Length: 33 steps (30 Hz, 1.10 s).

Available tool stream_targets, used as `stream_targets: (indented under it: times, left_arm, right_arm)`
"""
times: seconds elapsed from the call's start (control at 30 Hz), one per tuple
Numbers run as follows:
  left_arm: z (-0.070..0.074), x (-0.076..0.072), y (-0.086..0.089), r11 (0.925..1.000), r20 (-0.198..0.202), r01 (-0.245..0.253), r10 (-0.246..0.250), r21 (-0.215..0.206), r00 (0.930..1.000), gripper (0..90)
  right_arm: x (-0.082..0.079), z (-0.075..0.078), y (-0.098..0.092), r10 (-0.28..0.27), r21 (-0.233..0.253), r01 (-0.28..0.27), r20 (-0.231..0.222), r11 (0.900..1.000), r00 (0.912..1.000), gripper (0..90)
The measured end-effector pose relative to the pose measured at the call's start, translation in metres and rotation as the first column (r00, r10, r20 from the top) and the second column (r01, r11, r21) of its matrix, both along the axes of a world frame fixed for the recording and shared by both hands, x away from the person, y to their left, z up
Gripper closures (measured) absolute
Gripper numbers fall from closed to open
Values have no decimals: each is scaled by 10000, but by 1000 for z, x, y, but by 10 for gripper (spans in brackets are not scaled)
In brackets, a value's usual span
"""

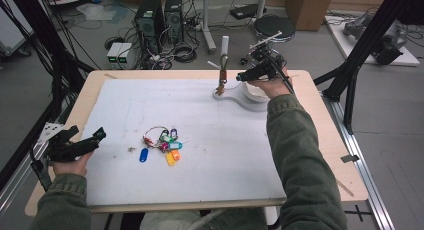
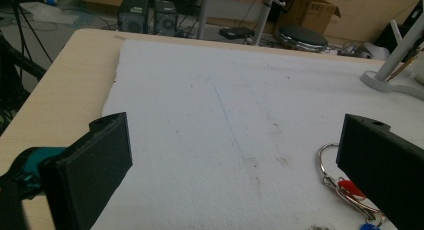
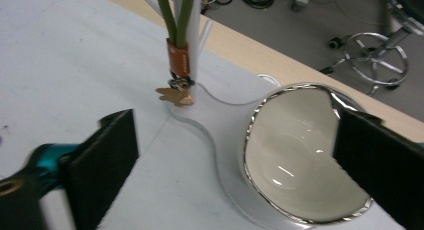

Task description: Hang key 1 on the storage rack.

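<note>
High view: a person's 2 hands each hold a gripper over a table [image 1: 320, 120] covered by a white mat [image 1: 225, 155]. The right gripper [image 1: 241, 76] hovers at the far right of the mat, just beside a white stand [image 1: 235, 96]. From the stand's post hangs a green strap [image 1: 224, 61] ending in an orange sleeve and a small brass charm [image 1: 220, 87]. Right gripper view: the jaws stand wide apart, holding nothing; the strap [image 3: 177, 15] and charm [image 3: 175, 95] lie ahead between them, apart from both. A cream bowl [image 3: 300, 155] with a silver rim sits on the stand's base [image 3: 220, 125], just before the right-hand jaw.

The left gripper [image 1: 100, 135] rests at the near left edge of the mat, well apart from the stand. Left gripper view: its jaws are likewise spread and empty; a metal key ring [image 2: 330, 162] with a red tag lies just beside the right-hand jaw. High view: this bunch of keys [image 1: 162, 142], with blue, yellow, orange, green and purple tags, lies near the mat's middle, between the 2 grippers.
</note>
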<state>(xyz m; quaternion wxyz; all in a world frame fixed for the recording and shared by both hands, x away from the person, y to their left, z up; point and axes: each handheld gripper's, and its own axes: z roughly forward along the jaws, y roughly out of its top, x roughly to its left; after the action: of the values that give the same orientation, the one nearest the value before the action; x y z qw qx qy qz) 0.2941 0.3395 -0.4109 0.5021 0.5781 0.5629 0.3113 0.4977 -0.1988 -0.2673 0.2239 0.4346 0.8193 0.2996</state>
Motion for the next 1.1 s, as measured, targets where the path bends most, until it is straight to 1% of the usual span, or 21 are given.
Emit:
stream_targets:
  times: [0.1, 0.17, 0.2, 0.27, 0.33, 0.37, 0.43, 0.5, 0.57, 0.67, 0.7, 0.73, 0.83, 0.93, 1.1]
  left_arm:
    - [0, 0, 0, 10000, -3, 17, -17, 4, 10000, 17]
    - [0, -1, 0, 10000, -9, 5, -5, 16, 10000, 17]
    - [0, -1, 0, 10000, 0, -5, 5, -7, 10000, 17]
    - [0, -1, 0, 10000, -18, 17, -17, 10, 10000, 17]
    - [0, -1, 0, 10000, -16, 32, -32, 9, 10000, 17]
    - [0, -1, 0, 10000, -15, 25, -25, -3, 10000, 17]
    - [1, -1, 0, 10000, -31, 49, -49, 15, 10000, 17]
    - [0, -1, 0, 10000, -19, 58, -58, 4, 10000, 17]
    - [0, 0, 0, 10000, -22, 54, -54, -14, 10000, 17]
    - [0, 0, 0, 10000, -17, 39, -39, -10, 10000, 17]
    - [0, 0, 0, 10000, -38, 39, -39, -4, 10000, 17]
    - [0, 0, 0, 10000, -27, 32, -32, -6, 10000, 17]
    - [0, 0, 0, 10000, -45, 34, -34, -4, 10000, 17]
    - [0, -1, 0, 10000, -67, 52, -52, 24, 10000, 17]
    - [0, -1, 0, 10000, -99, 45, -44, 30, 9999, 17]
  right_arm:
    - [-5, 3, -3, 38, 80, -39, 78, 10000, 10000, 21]
    - [-6, 4, -4, 15, 129, -15, -2, 9999, 10000, 18]
    - [-8, 5, -5, -22, 110, 23, -105, 9999, 9999, 17]
    - [-10, 6, -5, 15, 63, -14, -161, 10000, 9999, 17]
    - [-16, 6, -7, 23, 317, -23, 21, 9995, 10000, 18]
    - [-19, 4, -9, -26, 501, 29, -61, 9987, 10000, 18]
    - [-24, -1, -12, -74, 353, 80, -159, 9993, 9998, 18]
    - [-29, -6, -16, -95, 485, 101, -127, 9988, 9999, 18]
    - [-33, -12, -21, -166, 497, 180, -276, 9986, 9995, 18]
    - [-39, -18, -27, -275, 694, 296, -313, 9971, 9991, 17]
    - [-41, -20, -30, -285, 629, 303, -289, 9976, 9992, 17]
    - [-43, -22, -32, -315, 719, 328, -200, 9969, 9993, 18]
    - [-49, -28, -41, -468, 1165, 486, -185, 9920, 9987, 18]
    - [-55, -35, -48, -584, 1264, 601, -172, 9902, 9981, 18]
    - [-65, -42, -55, -549, 1512, 574, -203, 9868, 9983, 18]
